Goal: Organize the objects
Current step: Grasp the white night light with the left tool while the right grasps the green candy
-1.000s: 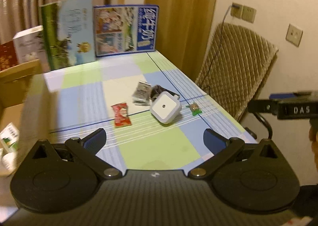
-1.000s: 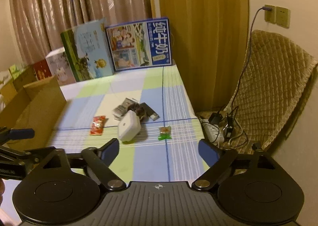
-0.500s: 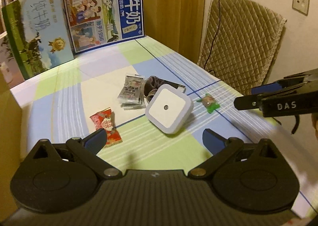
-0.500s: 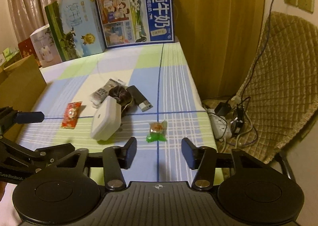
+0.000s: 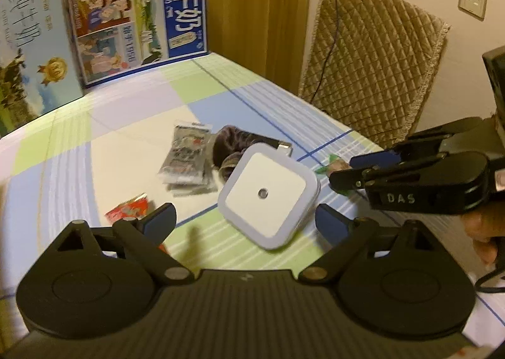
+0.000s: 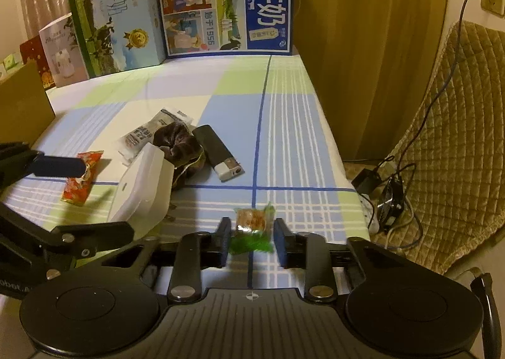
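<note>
Two hand-held grippers over a table spread with a blue, green and white checked cloth. The right gripper has its jaws drawn narrow, having just been closing, with a small candy in a green and clear wrapper between the two fingers; a sliver of gap shows on either side of the wrapper, so the pads do not visibly press on it, and the candy lies on the cloth near the table's right edge. The left gripper stands wide, its jaws having just been closing slightly, with nothing clamped between them; a white square night light lies tilted on the cloth just ahead of its blue fingertips. A red snack packet lies to the left of the night light, toward the table's left edge. Behind the night light, near the middle of the table, a dark brown scrunchie touches a clear-wrapped snack pack on its left and a black lighter with a silver head on its right. Two milk cartons, one blue and one green and pale blue, stand upright along the far edge. A cardboard box stands at the left edge, and a quilted chair stands beyond the right edge.
</note>
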### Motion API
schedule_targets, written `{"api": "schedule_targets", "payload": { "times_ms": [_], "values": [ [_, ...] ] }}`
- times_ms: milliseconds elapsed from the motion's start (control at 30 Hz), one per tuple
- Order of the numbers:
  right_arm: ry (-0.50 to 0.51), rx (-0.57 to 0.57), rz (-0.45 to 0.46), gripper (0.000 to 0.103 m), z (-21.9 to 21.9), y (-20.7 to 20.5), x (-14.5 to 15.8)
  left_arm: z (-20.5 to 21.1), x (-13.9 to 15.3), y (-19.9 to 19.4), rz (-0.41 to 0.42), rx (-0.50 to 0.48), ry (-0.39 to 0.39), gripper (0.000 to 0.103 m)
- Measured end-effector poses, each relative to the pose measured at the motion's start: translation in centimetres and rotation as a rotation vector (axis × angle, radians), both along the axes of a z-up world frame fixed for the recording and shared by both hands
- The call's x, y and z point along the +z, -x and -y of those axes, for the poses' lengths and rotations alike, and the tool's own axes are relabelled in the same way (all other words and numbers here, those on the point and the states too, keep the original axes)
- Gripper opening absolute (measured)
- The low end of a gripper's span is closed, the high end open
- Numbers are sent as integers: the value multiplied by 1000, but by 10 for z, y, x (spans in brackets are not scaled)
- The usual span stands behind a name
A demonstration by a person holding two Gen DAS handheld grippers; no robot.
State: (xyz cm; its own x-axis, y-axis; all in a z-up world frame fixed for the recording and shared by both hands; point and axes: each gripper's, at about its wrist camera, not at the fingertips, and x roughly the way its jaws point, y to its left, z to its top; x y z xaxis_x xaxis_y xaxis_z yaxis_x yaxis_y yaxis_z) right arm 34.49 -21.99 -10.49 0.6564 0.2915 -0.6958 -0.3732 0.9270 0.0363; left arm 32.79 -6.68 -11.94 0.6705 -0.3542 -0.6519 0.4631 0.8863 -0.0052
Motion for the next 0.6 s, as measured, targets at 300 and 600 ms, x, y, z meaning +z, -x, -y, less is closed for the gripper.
{"api": "schedule_targets", "payload": {
  "times_ms": [300,600],
  "values": [
    [-22,-26,5,20,12,3,2,11,-8,-21,-4,-107,9,81],
    [-32,-24,-4,16,10,8,6,16,-8,-21,-26,-150,21,70]
  ]
}}
